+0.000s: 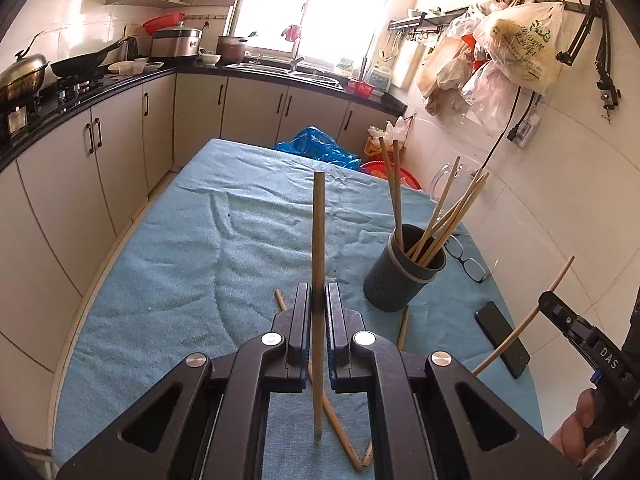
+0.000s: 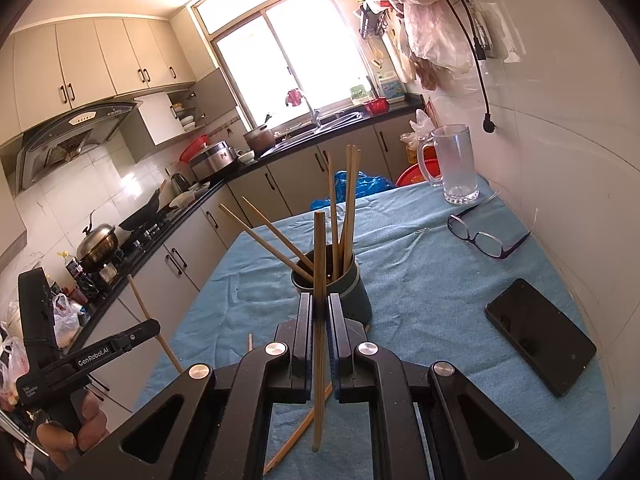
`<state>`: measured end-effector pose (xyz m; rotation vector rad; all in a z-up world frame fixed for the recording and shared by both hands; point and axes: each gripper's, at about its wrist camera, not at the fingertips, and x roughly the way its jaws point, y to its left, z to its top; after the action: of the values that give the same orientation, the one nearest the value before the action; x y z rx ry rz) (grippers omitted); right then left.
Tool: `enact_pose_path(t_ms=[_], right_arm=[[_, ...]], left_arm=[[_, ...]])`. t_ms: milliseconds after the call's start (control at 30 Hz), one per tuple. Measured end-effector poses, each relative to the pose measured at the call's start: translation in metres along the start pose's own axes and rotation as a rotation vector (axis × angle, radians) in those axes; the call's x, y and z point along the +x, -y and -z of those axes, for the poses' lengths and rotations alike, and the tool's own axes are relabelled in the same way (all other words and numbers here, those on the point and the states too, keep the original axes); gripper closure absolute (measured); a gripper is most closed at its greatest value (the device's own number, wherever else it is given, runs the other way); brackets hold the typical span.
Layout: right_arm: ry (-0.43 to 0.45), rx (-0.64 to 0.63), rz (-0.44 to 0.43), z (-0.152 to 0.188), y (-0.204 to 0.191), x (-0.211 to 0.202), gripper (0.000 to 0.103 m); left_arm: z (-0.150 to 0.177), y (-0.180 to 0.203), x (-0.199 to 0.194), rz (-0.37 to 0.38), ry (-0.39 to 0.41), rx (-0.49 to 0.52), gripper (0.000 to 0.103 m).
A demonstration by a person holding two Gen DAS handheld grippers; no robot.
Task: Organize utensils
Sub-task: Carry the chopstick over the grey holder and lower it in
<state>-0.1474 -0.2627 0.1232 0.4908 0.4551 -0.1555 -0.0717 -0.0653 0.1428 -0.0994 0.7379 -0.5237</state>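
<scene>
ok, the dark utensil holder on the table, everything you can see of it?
The utensil holder is a dark grey-blue cylinder, matte like plastic, with a pale ring below its rim and small holes low on its side in the left wrist view. It stands upright on the blue cloth, open-topped, with several wooden chopsticks leaning on its rim. Neither tool touches it.

Loose chopsticks point(image 1: 340, 432) on the cloth partly hidden beneath the left tool point(image 1: 319, 300), ends cut off.
</scene>
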Motion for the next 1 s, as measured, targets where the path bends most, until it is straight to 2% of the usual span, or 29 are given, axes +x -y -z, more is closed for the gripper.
enact_pose_path(t_ms=[600,1000], right_arm=[[0.023,-0.005,-0.011,-0.017,0.002,-0.001,0.096],[0.056,-0.008,-0.011,-0.028,0.003,-0.006,0.096]], left_arm=[[-0.018,0.011,-0.014,0.031,0.036,0.012,0.097],[-0.036,0.034,-0.017,0.060,0.045,0.051,0.097]])
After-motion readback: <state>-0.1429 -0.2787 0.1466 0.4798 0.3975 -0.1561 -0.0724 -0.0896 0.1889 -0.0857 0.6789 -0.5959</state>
